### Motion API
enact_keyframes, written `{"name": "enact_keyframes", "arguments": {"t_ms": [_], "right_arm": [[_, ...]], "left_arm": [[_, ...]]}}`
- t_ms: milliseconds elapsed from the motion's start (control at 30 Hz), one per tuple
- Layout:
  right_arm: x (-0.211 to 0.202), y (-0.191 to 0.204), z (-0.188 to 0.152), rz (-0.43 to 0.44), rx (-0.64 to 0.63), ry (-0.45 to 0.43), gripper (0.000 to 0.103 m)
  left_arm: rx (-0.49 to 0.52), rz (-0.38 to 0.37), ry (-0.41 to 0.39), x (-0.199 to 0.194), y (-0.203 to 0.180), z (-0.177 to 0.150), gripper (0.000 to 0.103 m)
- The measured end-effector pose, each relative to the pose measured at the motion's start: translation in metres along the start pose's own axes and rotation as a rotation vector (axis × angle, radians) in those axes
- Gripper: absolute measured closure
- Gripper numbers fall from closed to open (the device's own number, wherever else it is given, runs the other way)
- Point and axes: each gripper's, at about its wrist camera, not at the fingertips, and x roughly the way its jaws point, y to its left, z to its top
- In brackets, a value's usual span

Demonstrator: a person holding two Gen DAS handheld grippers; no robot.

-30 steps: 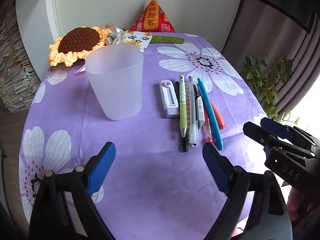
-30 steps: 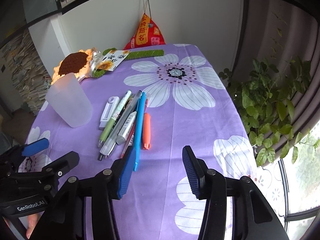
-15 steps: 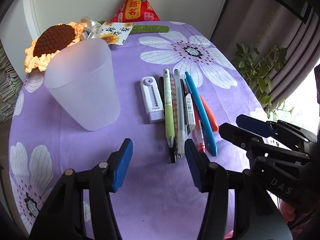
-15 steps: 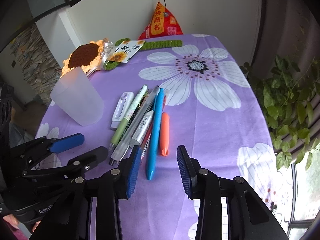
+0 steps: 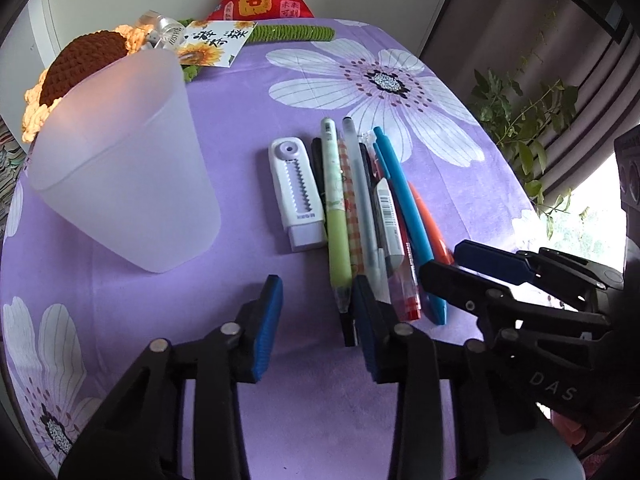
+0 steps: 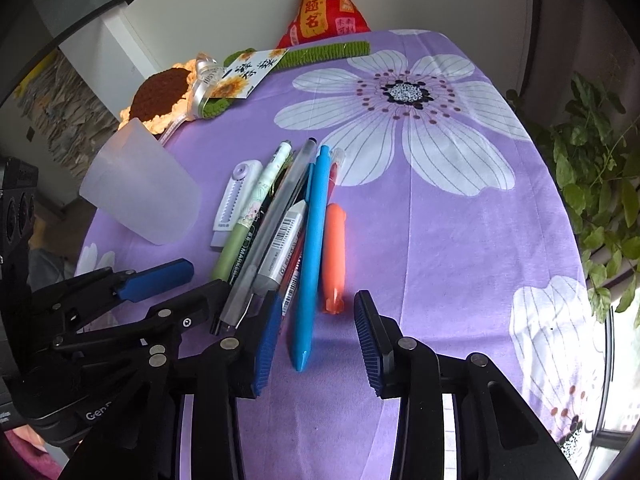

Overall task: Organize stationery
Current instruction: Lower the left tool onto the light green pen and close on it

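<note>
So both views sit closer to the purple flowered tablecloth than a second ago. The frosted cup fills the left view's upper left, bigger now. The pens lie centre frame. The left gripper is closing, nothing between. The right gripper has narrowed, straddling the blue pen without gripping.

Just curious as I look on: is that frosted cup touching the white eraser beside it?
Apart. The left wrist view shows a strip of purple cloth between the frosted cup and the white eraser.
</note>
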Motion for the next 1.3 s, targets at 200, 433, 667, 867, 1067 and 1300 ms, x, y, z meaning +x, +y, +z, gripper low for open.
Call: {"name": "enact_keyframes", "arguments": {"t_ms": [200, 433, 667, 867, 1067, 1300], "right_arm": [[0.0, 0.004, 0.0, -0.018, -0.03, -0.013, 0.068], [-0.006, 0.008, 0.001, -0.008, -0.06, -0.024, 0.069], [0.003, 0.012, -0.002, 0.043, -0.068, 0.019, 0.085], [0.004, -0.001, 0.001, -0.002, -0.012, -0.004, 0.085], [-0.003, -0.016, 0.004, -0.068, 0.014, -0.02, 0.085], [-0.009, -0.038, 0.004, -0.026, 0.084, 0.001, 0.085]], "left_arm": [[0.005, -0.016, 0.018, 0.005, -0.002, 0.002, 0.084], [0.003, -0.018, 0.027, 0.007, -0.003, 0.003, 0.086], [0.032, -0.016, 0.028, 0.007, -0.007, 0.0, 0.09], [0.053, -0.02, 0.03, 0.012, -0.013, 0.007, 0.092], [0.105, -0.005, 0.025, 0.018, -0.03, 0.011, 0.091], [0.083, -0.053, 0.06, 0.014, -0.026, 0.004, 0.091]]}}
